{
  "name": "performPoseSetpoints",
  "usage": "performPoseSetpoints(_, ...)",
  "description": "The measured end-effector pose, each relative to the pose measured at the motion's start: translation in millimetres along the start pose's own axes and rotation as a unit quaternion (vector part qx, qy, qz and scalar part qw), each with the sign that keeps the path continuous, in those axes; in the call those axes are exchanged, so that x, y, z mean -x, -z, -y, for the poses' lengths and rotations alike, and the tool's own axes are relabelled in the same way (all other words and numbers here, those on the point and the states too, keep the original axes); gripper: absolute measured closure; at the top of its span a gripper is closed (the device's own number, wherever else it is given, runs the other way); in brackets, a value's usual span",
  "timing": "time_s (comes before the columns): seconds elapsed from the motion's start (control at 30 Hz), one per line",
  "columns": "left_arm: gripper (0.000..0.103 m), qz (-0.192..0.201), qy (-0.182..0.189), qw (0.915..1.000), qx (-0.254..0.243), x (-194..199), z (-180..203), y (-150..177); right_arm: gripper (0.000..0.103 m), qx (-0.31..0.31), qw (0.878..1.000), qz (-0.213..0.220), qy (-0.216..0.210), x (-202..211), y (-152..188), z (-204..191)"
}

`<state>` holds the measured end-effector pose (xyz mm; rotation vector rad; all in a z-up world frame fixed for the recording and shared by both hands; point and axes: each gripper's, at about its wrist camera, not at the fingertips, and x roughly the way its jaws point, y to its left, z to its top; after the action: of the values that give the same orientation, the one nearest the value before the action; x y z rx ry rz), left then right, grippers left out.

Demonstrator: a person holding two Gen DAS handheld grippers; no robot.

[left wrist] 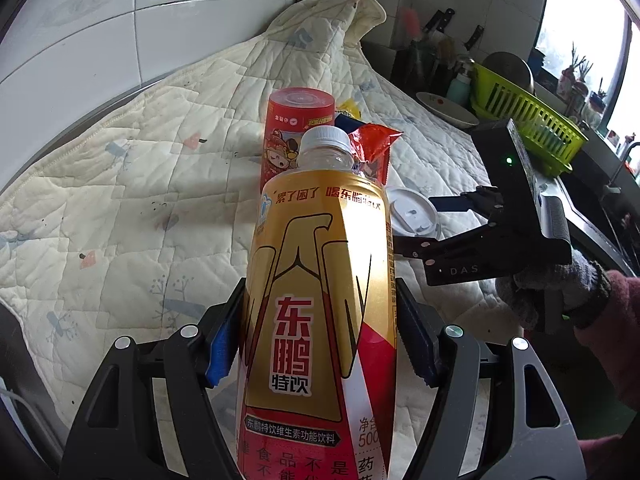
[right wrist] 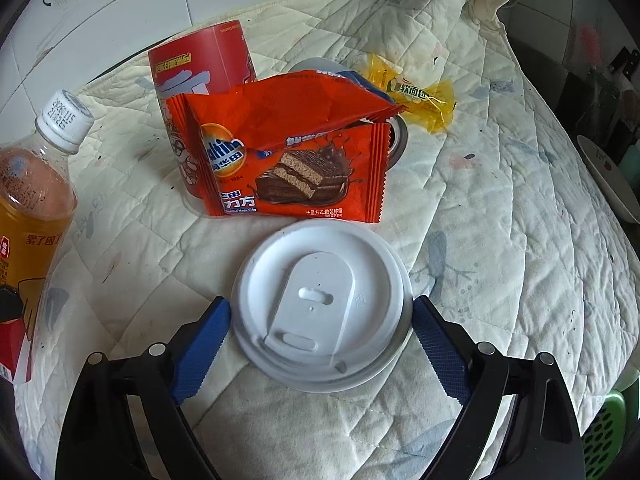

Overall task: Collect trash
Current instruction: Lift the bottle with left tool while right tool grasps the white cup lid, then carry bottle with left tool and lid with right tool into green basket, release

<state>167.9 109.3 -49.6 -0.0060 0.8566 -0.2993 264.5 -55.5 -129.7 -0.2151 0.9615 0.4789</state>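
Observation:
My left gripper point(left wrist: 320, 340) is shut on a gold-and-red drink bottle point(left wrist: 320, 300) with a white cap; the bottle also shows at the left of the right wrist view point(right wrist: 32, 216). My right gripper point(right wrist: 320, 340) is open around a white cup lid point(right wrist: 320, 304), its blue pads point(right wrist: 204, 352) close beside the rim. The lid point(left wrist: 412, 216) and right gripper point(left wrist: 452, 222) show in the left view. Behind lie an orange Ovaltine wrapper point(right wrist: 288, 160), a red cup point(right wrist: 200, 68) and a yellow bread wrapper point(right wrist: 416, 96).
Everything lies on a cream quilted cloth point(right wrist: 500, 220). A white tiled wall point(left wrist: 100, 40) stands at the back left. A white plate point(left wrist: 444, 110), a green dish rack point(left wrist: 524, 120) and knives point(left wrist: 436, 24) sit at the far right by a window.

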Motion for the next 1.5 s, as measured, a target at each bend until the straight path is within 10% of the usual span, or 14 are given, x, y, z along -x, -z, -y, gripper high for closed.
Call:
performPoseSetpoints(0.67, 0.035, 0.024, 0.053, 0.9977, -0.034, 6, 61, -5, 0.015, -0.059, 0.995, 0.074, 0.004, 105, 69, 32)
performPoseSetpoints(1.5, 0.035, 0.012, 0.158, 0.9753, -0.154, -24, 247, -30, 0.011, -0.257, 0.947, 0.088, 0.174, 215, 229, 222)
